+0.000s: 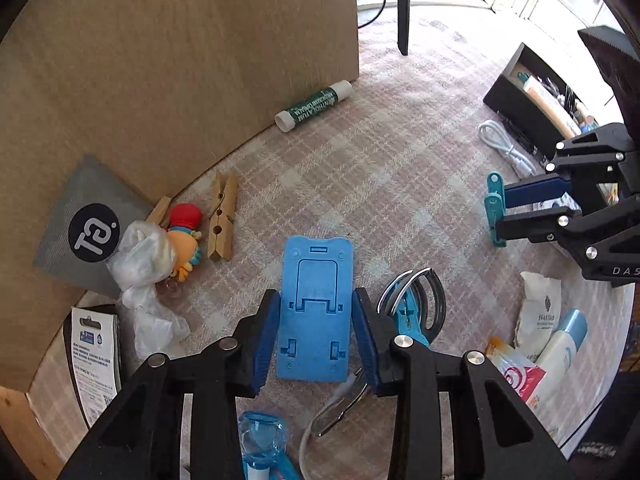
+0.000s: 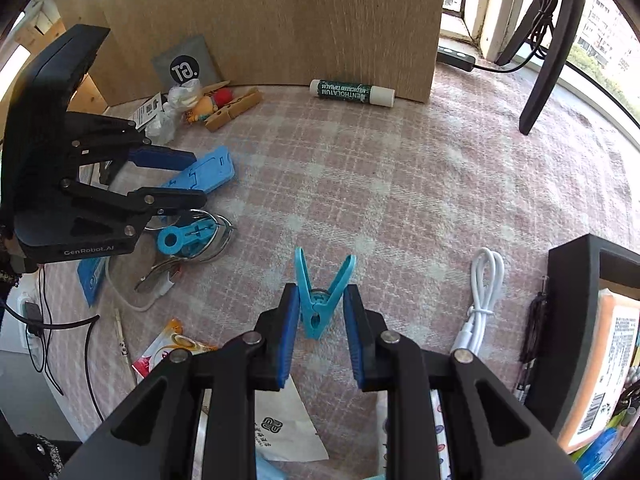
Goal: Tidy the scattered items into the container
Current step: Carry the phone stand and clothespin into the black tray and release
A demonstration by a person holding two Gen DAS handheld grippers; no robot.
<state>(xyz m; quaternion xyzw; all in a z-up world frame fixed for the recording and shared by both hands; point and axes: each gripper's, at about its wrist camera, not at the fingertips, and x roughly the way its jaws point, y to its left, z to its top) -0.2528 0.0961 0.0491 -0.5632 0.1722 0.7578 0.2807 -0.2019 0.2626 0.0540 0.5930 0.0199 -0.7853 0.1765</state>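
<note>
Blue pads of the left gripper [image 1: 316,334] bracket the blue phone stand [image 1: 316,308] lying flat on the checked cloth [image 1: 360,184], touching its edges. Across the cloth, the right gripper [image 2: 321,330] is clamped on a teal clothespin [image 2: 322,294], near the black container [image 2: 576,320] at its right

Blue phone stand [image 1: 316,308] flat on checked cloth, teal clothespin [image 2: 320,300] upright, black container [image 2: 576,320] at right
</note>
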